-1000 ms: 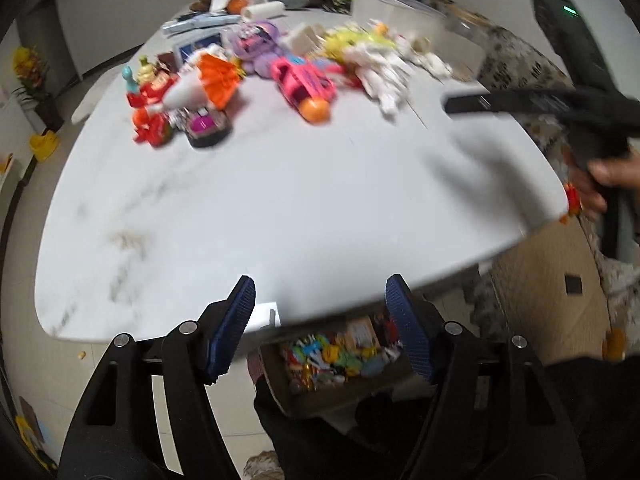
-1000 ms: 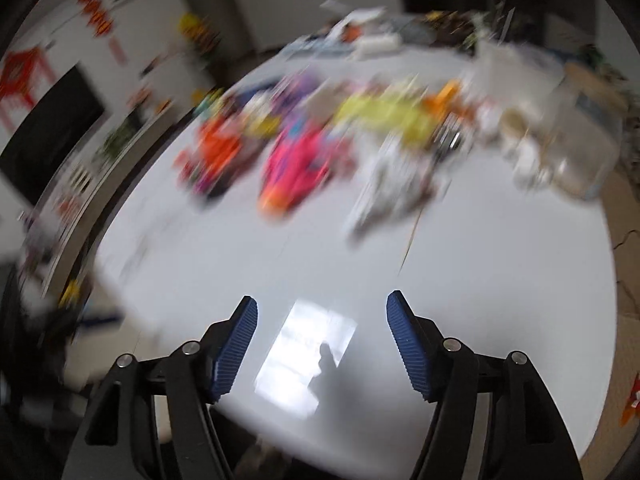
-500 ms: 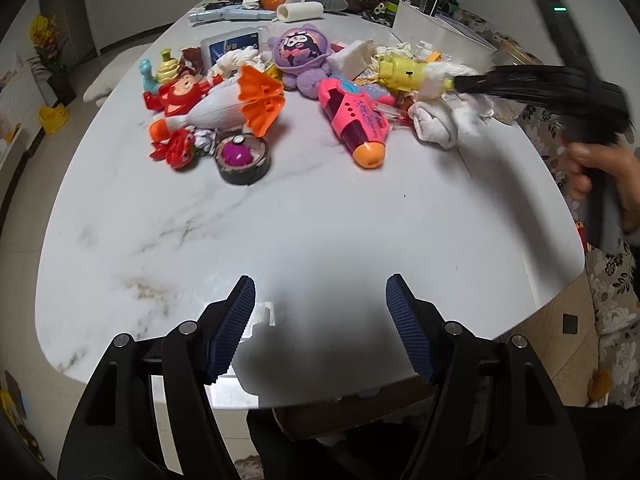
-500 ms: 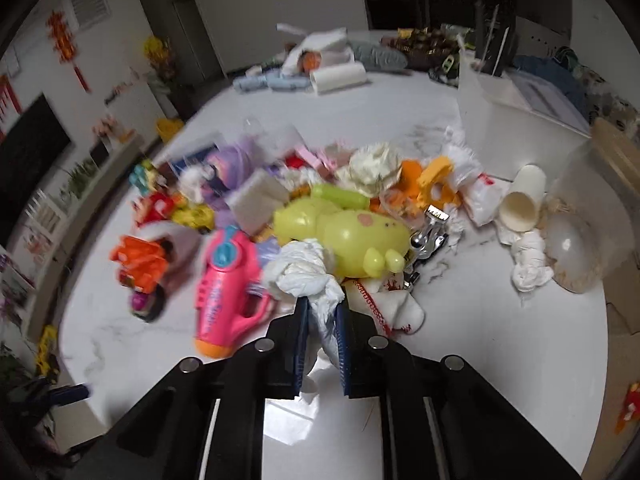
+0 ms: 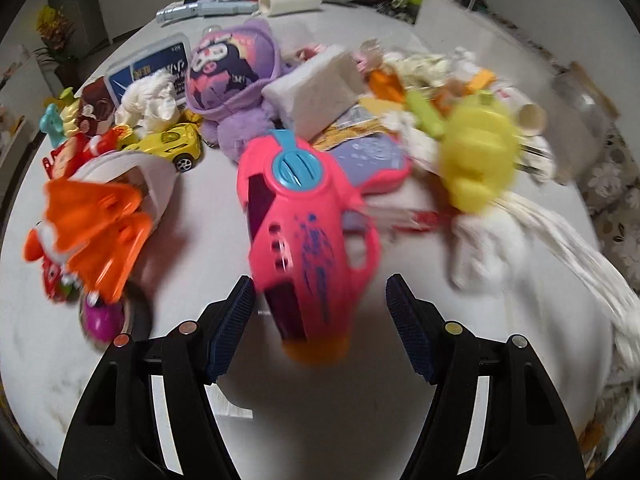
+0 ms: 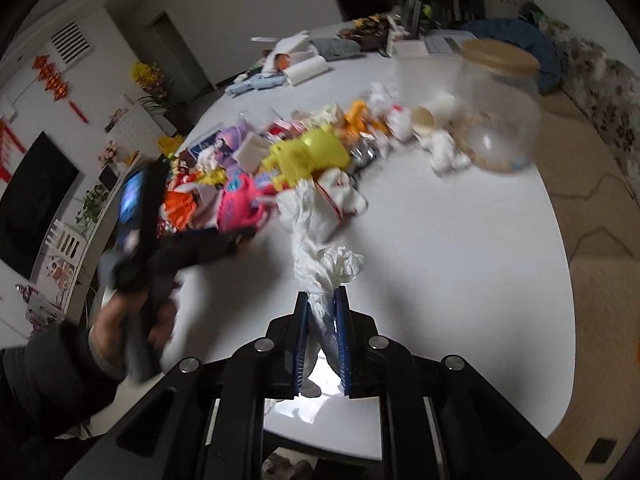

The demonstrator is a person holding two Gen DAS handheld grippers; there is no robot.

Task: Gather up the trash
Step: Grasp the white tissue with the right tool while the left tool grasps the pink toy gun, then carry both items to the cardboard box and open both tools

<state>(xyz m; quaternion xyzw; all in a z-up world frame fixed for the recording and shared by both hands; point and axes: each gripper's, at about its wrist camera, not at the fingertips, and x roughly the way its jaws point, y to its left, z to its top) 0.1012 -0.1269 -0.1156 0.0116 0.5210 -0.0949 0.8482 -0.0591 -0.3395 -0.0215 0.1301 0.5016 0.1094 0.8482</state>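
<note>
Two views cover one white marble table [image 6: 460, 248] strewn with toys and litter in a room with a dark screen and red hangings on the far-left wall. Left wrist view: your left gripper [image 5: 320, 320] has its jaws spread wide, low over the table, with the near end of a pink toy blaster [image 5: 304, 236] lying between the blue pads [image 5: 232, 328] without touching either. Left of it sits an orange-and-white toy [image 5: 96, 224]; farther off are a yellow toy car [image 5: 172, 146] and a purple plush [image 5: 236, 80]; to the right is a blurred yellow toy [image 5: 476, 164]. Right wrist view: your right gripper [image 6: 323, 320] is pressed together on a crumpled white tissue [image 6: 320, 256], which trails from the near edge of the pile toward you. Only this view shows your left hand [image 6: 132, 320] gripping its tool, and a lidded clear jar [image 6: 500, 108] at the far right. The left wrist view shows the tissue only as a white streak at its right.
</note>
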